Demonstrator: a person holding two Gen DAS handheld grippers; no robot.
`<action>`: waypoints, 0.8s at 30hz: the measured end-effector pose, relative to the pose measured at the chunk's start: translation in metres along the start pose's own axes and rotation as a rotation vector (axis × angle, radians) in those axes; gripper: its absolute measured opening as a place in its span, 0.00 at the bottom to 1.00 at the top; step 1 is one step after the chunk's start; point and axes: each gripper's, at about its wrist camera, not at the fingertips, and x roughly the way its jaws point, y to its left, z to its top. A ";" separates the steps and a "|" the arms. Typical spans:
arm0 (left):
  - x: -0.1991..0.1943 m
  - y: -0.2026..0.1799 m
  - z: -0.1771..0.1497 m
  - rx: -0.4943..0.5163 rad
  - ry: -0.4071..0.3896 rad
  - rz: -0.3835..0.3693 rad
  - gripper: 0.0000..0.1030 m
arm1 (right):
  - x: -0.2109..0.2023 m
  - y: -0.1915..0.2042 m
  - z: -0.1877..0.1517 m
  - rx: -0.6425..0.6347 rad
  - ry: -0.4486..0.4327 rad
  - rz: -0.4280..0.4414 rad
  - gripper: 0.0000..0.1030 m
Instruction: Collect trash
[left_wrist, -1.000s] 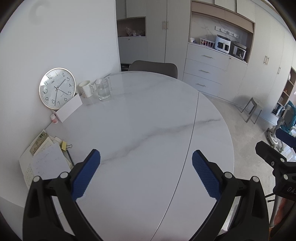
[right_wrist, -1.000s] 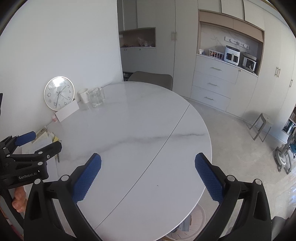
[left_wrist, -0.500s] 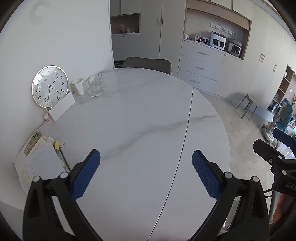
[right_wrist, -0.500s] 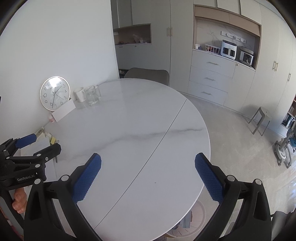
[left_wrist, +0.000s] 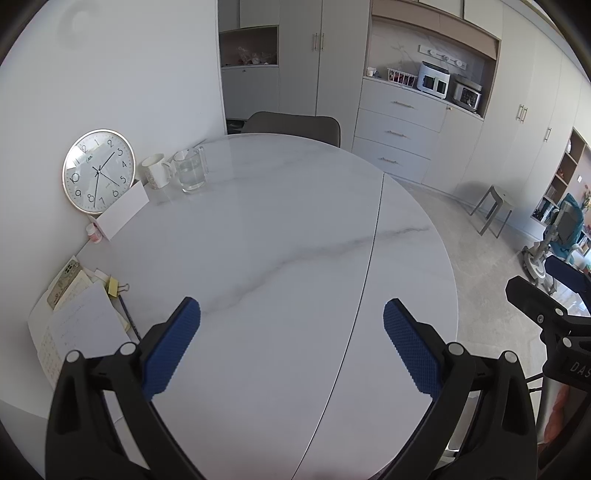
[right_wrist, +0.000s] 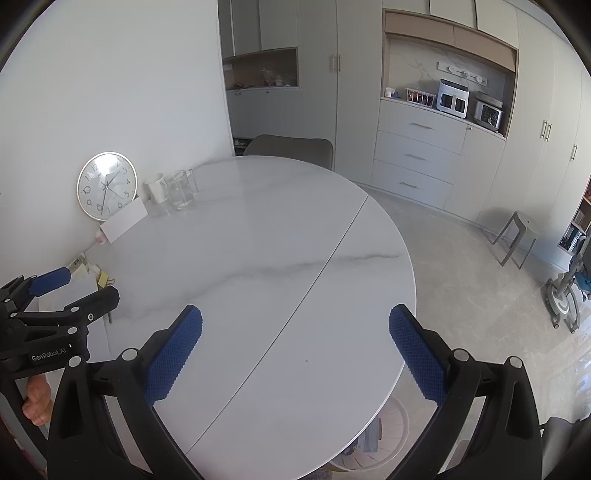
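I see no loose trash on the white marble table (left_wrist: 280, 229). A white bin (right_wrist: 393, 421) with something inside shows on the floor under the table's near right edge. My left gripper (left_wrist: 291, 314) hovers open over the near part of the table, nothing between its blue pads. My right gripper (right_wrist: 295, 317) is also open and empty above the near edge. In the right wrist view the left gripper (right_wrist: 85, 286) sits at the far left, held by a hand (right_wrist: 35, 402).
Along the wall at the left stand a clock (left_wrist: 99, 171), a white mug (left_wrist: 157, 171), a glass jug (left_wrist: 190, 173) and a white card (left_wrist: 123, 214). Papers (left_wrist: 81, 325) and a yellow binder clip (left_wrist: 112, 286) lie near left. A chair (left_wrist: 291, 123) stands behind; a stool (right_wrist: 517, 236) right.
Both views have drifted slightly, so the clock and cups sit a little further left than a second ago. Both grippers stayed open and empty.
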 end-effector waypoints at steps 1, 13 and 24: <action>0.000 0.000 0.000 0.002 -0.001 0.001 0.92 | 0.000 0.000 0.000 0.001 0.000 -0.001 0.98; 0.006 -0.006 -0.002 0.033 0.004 -0.040 0.92 | 0.000 -0.003 -0.004 0.006 0.005 -0.019 0.98; 0.009 0.002 -0.002 -0.013 -0.014 -0.004 0.92 | 0.001 -0.006 -0.007 0.003 0.014 -0.023 0.98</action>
